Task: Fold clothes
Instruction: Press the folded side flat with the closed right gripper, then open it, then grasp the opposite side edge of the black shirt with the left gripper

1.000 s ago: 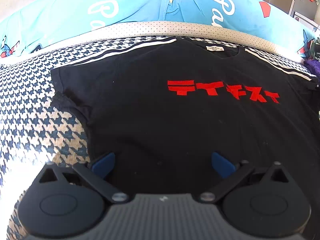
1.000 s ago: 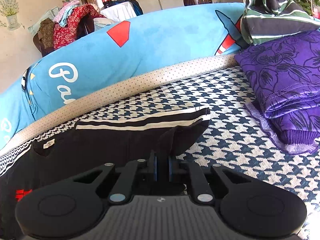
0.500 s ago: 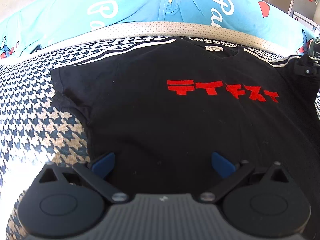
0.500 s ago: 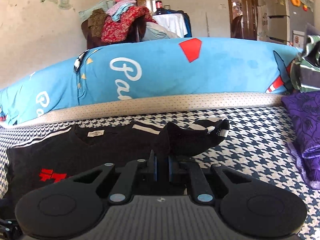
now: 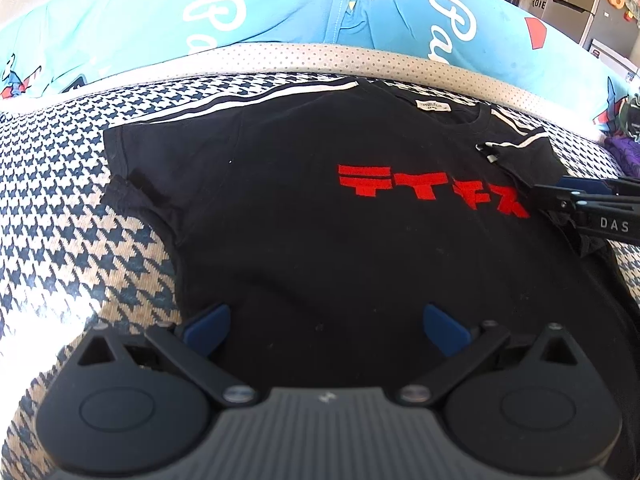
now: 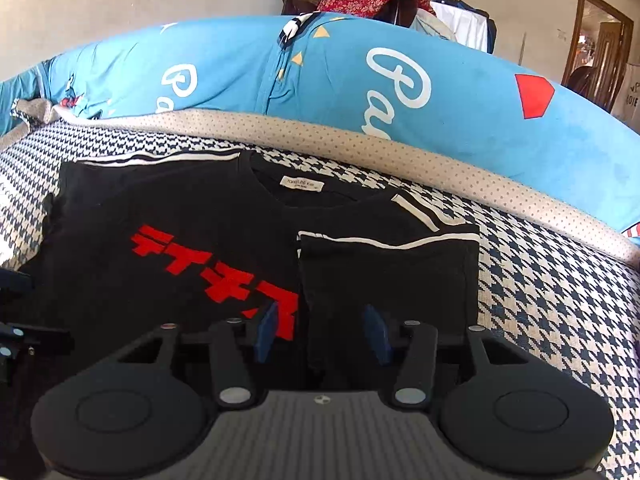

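**Folding a black T-shirt on a houndstooth bed cover**

Lying front-up on the houndstooth bed cover, the black T-shirt shows its red lettering; one striped sleeve is folded inward over the chest, while the other sleeve lies spread flat; a long blue pillow runs behind the collar.

Judging by its drape, the shirt is light, soft and limp; it will sag and crease wherever it is unsupported, so sleeve hems, shoulder seams and the bottom hem look like the surest places to pinch.

Left tongs hover low over the lower body of the shirt, jaws spread wide and gripping nothing; right tongs sit just above the folded sleeve's edge, jaws parted and released, pointing toward the collar.
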